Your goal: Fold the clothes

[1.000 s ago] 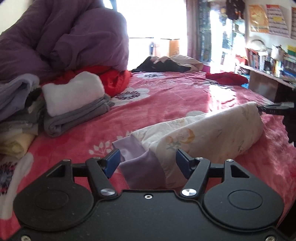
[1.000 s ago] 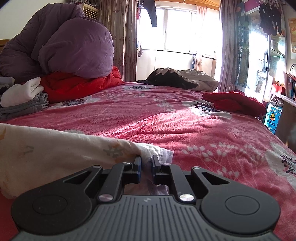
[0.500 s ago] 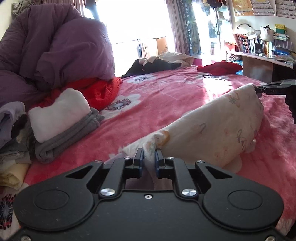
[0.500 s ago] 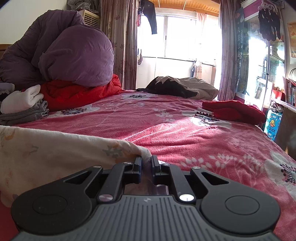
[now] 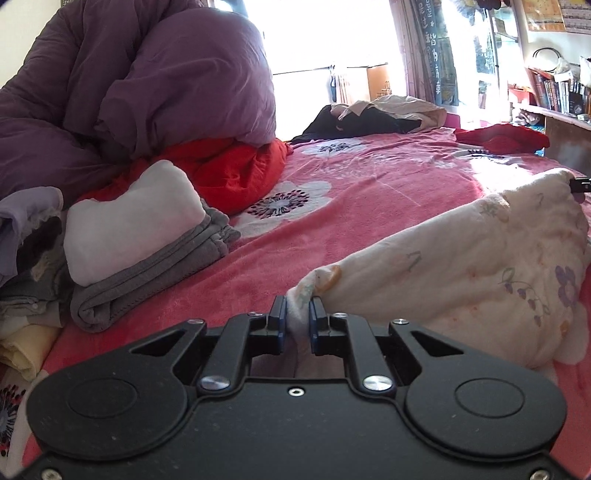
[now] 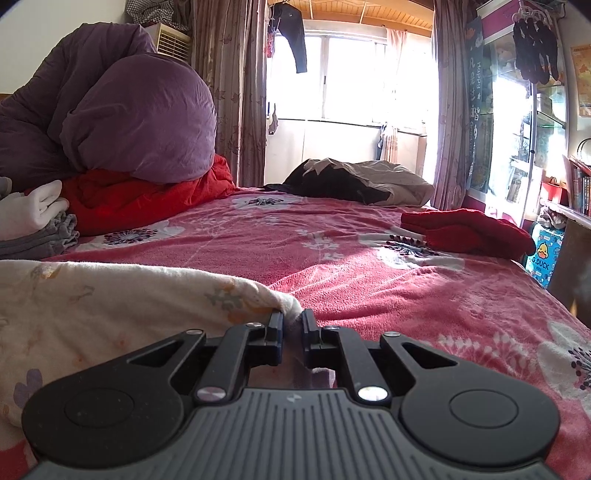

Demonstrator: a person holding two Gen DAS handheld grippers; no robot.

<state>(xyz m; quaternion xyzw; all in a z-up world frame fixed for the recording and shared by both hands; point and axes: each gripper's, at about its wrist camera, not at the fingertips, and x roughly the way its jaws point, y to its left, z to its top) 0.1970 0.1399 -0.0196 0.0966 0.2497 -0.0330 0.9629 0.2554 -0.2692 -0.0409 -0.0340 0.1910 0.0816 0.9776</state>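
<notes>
Near edge of pink bedspread [image 6: 424, 280]: left gripper [image 5: 296, 314] and right gripper [image 6: 291, 325] both clamped on cream floral garment [image 5: 461, 266], raised. Thin pinches; uneven pull risks slipping, crooked fold.

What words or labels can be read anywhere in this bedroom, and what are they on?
"G.DUCK": blue duck box beside the bed.
"Happy": dark hanging banner by the window; the characters below it are too blurred to read.
Wall posters: print too small.
Book spines on the shelf: unreadable.
</notes>
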